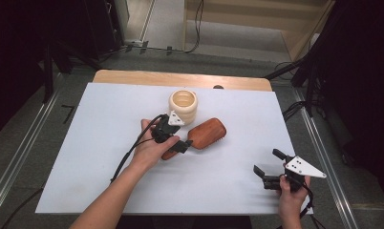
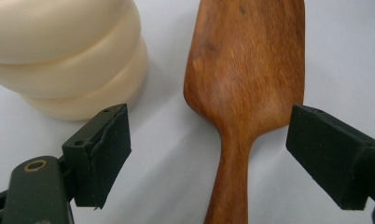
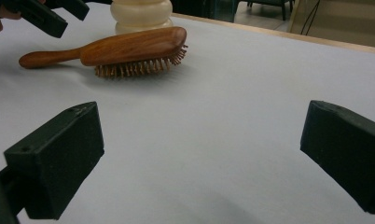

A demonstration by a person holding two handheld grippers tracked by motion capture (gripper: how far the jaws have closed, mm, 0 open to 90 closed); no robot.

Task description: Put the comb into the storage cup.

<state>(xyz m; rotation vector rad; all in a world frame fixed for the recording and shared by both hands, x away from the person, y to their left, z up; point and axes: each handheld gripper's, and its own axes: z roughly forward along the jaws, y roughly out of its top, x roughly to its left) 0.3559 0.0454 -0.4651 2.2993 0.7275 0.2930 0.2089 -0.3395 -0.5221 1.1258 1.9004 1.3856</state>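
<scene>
A reddish wooden hairbrush [image 1: 207, 133] lies bristles down on the white sheet, its handle pointing toward the person. A cream ribbed cup [image 1: 183, 106] stands just behind it. My left gripper [image 1: 176, 136] hovers low over the handle. In the left gripper view the jaws [image 2: 223, 158] stand on either side of the brush [image 2: 246, 70] where the handle meets the head, with gaps on both sides; the cup [image 2: 69, 56] is at upper left. My right gripper [image 1: 267, 161] rests open near the front right corner, its jaws [image 3: 199, 158] wide with nothing between them.
The white sheet [image 1: 109, 143] covers a wooden table whose back edge [image 1: 180, 78] shows behind the cup. In the right gripper view the brush [image 3: 129, 46] and cup [image 3: 141, 14] lie far ahead, with the left gripper [image 3: 41, 16] above the handle end.
</scene>
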